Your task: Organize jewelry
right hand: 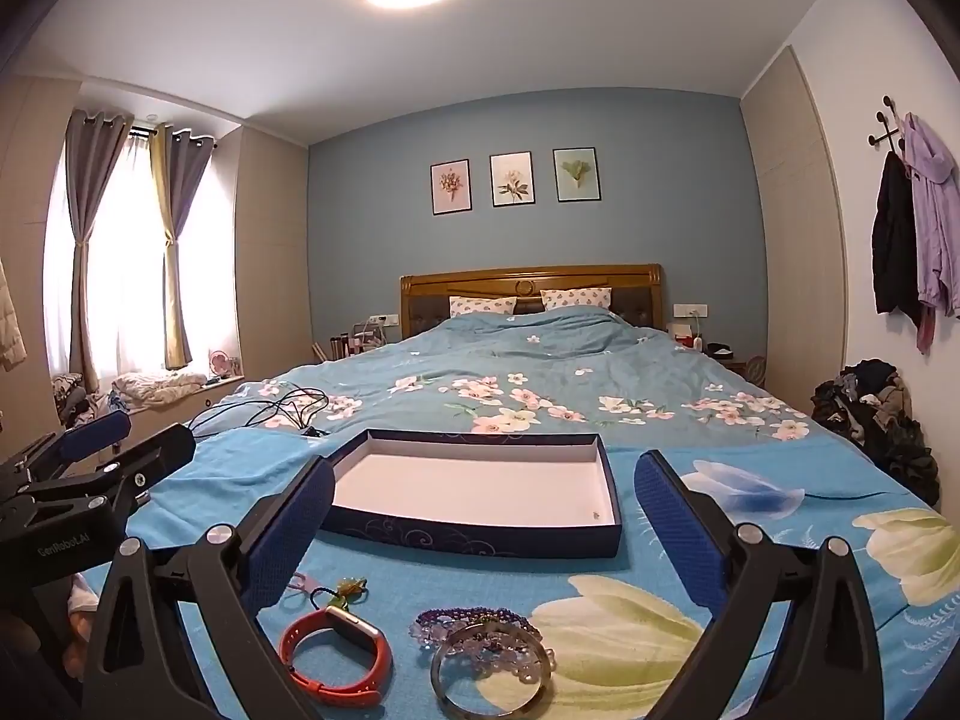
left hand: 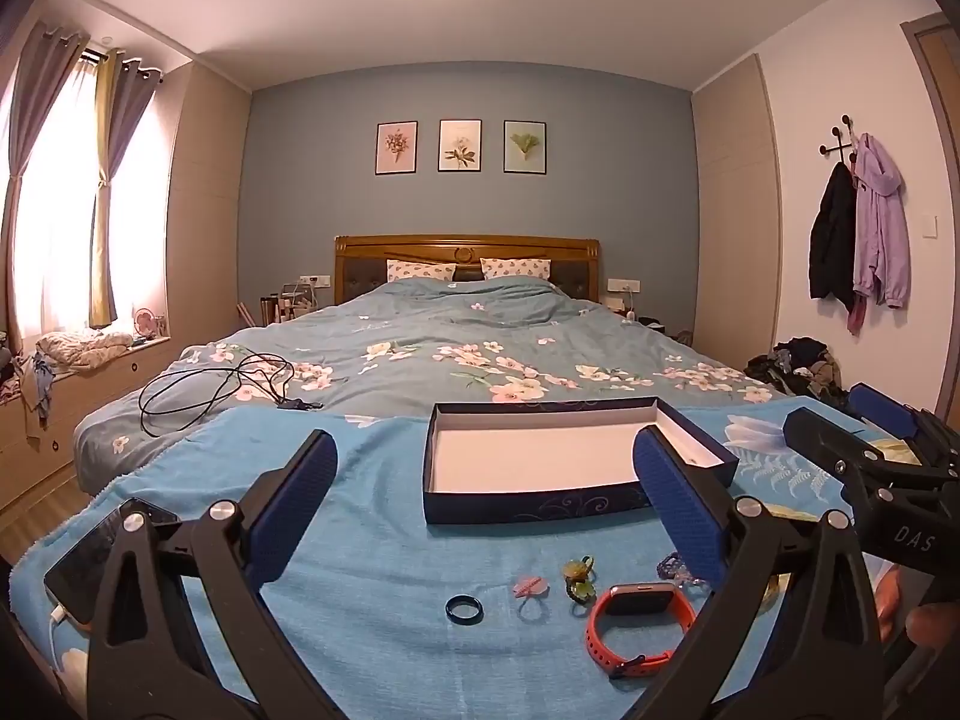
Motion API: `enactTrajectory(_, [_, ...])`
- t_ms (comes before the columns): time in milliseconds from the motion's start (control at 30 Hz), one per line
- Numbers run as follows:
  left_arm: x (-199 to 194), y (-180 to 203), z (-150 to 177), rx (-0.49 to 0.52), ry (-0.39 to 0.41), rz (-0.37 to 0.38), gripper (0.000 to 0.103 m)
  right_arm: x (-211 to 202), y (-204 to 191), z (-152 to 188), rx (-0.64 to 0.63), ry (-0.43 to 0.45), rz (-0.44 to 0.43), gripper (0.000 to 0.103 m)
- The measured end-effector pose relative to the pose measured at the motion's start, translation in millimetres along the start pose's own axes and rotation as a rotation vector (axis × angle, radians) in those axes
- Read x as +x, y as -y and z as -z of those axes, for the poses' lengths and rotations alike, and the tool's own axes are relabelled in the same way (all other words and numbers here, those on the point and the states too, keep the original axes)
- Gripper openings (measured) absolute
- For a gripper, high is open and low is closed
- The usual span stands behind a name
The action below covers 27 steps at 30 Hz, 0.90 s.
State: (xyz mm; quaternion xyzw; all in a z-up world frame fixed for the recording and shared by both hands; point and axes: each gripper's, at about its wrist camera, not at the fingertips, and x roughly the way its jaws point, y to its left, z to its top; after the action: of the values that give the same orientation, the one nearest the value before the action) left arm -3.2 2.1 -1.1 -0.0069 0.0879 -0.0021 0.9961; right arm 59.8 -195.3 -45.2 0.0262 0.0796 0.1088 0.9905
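Observation:
An open dark blue box (left hand: 528,510) with a white inside lies empty on the blue cloth; it also shows in the right wrist view (right hand: 480,534). Nearer me lie a black ring (left hand: 463,607), a pink ring (left hand: 531,594), a green charm (left hand: 579,579), an orange watch (left hand: 639,618) and purple beads (left hand: 669,567). The right wrist view shows the watch (right hand: 336,654), the purple bead bracelet (right hand: 474,624) and a silver bangle (right hand: 492,672). My left gripper (left hand: 486,480) is open above the jewelry. My right gripper (right hand: 483,504) is open, holding nothing.
A phone (left hand: 90,558) lies on the cloth at the left. A black cable (left hand: 222,390) lies on the flowered bedspread behind. Clothes are piled on the floor at the right (right hand: 876,414). The right gripper shows at the right edge of the left wrist view (left hand: 870,456).

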Motion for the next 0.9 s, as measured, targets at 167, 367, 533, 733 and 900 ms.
enactTrajectory(167, [-0.2,1.6,0.3,0.003,0.000,0.001,0.097,0.4,-0.1,-0.4,0.003,0.000,-0.003,0.097])
enactTrajectory(367, [0.1,2.2,0.5,0.004,0.002,0.000,0.097,1.4,0.0,-0.3,0.003,-0.001,-0.006,0.097])
enactTrajectory(533, [-0.8,2.3,0.5,0.006,0.002,0.000,0.097,1.6,0.2,0.0,0.004,-0.001,-0.008,0.097])
enactTrajectory(733, [-0.5,3.0,0.7,0.004,0.004,0.001,0.097,1.6,-0.1,0.8,0.005,0.001,-0.009,0.097])
enactTrajectory(900, [-0.7,2.9,0.6,0.004,0.004,0.001,0.097,3.0,-0.2,0.8,0.006,-0.003,-0.011,0.097])
